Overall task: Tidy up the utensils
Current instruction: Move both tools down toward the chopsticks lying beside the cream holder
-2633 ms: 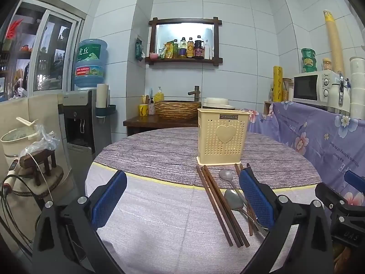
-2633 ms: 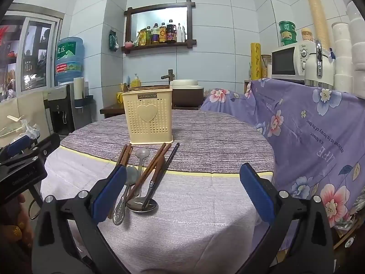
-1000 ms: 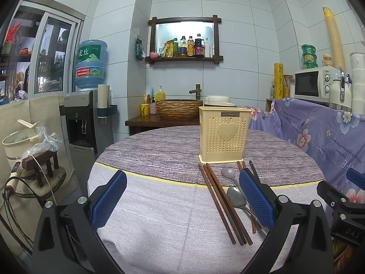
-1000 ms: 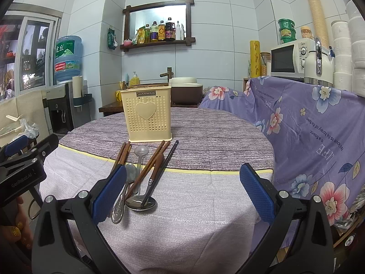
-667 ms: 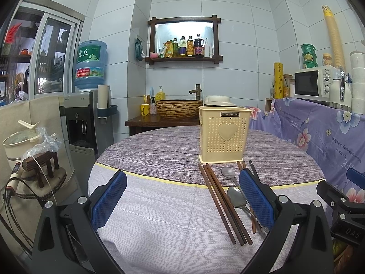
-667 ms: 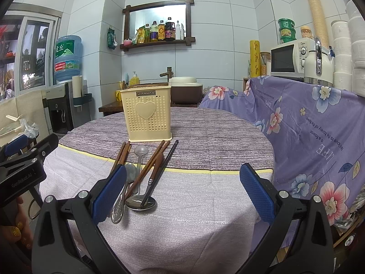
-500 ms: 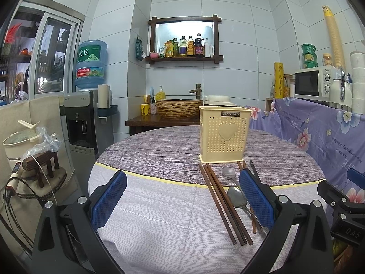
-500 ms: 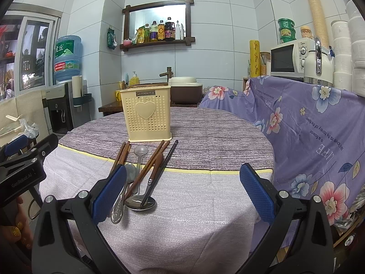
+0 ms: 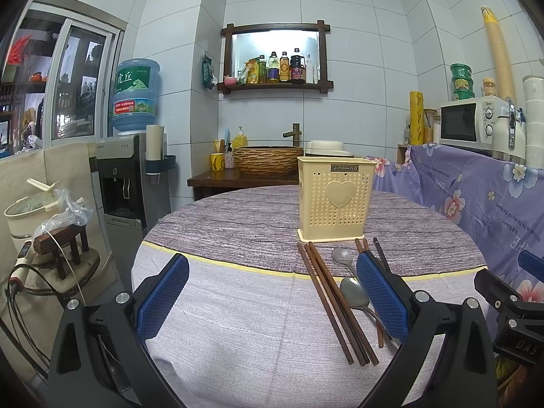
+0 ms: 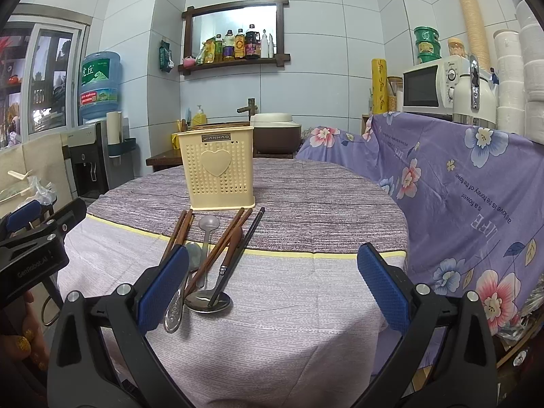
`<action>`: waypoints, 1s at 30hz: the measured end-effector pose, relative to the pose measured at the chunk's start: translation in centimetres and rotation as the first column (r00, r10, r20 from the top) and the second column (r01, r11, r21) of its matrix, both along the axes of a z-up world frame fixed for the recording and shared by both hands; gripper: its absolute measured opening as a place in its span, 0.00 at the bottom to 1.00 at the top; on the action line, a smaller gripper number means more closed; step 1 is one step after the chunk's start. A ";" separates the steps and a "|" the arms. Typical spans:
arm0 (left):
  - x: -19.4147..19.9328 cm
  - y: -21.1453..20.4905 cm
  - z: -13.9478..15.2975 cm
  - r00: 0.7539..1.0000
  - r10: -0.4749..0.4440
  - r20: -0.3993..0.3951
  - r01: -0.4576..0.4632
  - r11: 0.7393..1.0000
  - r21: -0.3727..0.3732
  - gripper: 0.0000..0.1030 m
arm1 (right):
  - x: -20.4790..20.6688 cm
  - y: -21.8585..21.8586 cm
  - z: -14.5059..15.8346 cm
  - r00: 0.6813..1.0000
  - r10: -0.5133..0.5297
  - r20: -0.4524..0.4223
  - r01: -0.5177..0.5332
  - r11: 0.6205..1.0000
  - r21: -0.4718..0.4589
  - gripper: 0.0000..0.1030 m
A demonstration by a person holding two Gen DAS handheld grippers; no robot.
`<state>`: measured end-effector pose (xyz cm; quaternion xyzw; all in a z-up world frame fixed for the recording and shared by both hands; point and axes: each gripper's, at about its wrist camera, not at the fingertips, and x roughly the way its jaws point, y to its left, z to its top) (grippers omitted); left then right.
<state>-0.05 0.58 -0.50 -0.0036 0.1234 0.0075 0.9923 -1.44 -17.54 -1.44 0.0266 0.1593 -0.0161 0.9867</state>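
A cream perforated utensil holder [image 9: 335,199] with a heart on its front stands upright on the round table; it also shows in the right wrist view [image 10: 219,171]. In front of it lie brown chopsticks [image 9: 335,301], metal spoons [image 9: 353,294] and a dark-handled ladle [image 10: 217,292]. My left gripper [image 9: 272,292] is open and empty, held above the table's near part, left of the utensils. My right gripper [image 10: 268,282] is open and empty, right of the utensils; its left finger [image 10: 163,285] overlaps the spoon handles in view.
The round table [image 9: 221,306] carries a grey and purple cloth. A purple floral cover [image 10: 476,187] drapes a counter at the right, with a microwave [image 10: 431,85] on it. A water dispenser [image 9: 132,176] stands at the left, a sink counter [image 9: 244,170] behind.
Both grippers have stayed open and almost still; the views rose very slightly. The utensils and the holder have not moved.
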 end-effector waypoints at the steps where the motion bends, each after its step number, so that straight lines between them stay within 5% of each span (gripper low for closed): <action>1: 0.0 0.1 0.0 1.000 0.001 0.000 -0.001 1.000 0.001 0.95 | 0.0 0.0 0.0 1.000 0.000 0.000 0.000 1.000 -0.001 0.95; 8: 0.5 0.3 -0.3 1.000 0.012 -0.024 -0.012 1.000 0.021 0.95 | 0.5 -0.1 -0.9 1.000 -0.016 -0.021 0.016 1.000 -0.020 0.95; 13: 2.9 1.3 -1.0 0.988 0.029 -0.155 -0.023 0.999 0.038 0.95 | 2.1 -0.9 -0.6 0.996 -0.039 -0.076 0.036 0.998 -0.050 0.95; 18: 6.4 3.0 -1.7 0.951 0.015 -0.309 -0.010 1.000 0.017 0.95 | 4.5 -2.1 -1.0 0.985 -0.043 -0.167 0.036 0.998 -0.050 0.95; 24: 9.5 3.1 -1.8 0.915 -0.032 -0.403 0.039 0.999 0.010 0.95 | 7.3 -2.6 -1.7 0.966 -0.040 -0.255 0.027 0.998 -0.052 0.95; 30: 13.1 2.0 -2.5 0.849 -0.115 -0.516 0.109 0.993 -0.043 0.73 | 10.2 -2.4 -1.3 0.955 -0.018 -0.297 0.007 0.999 -0.037 0.94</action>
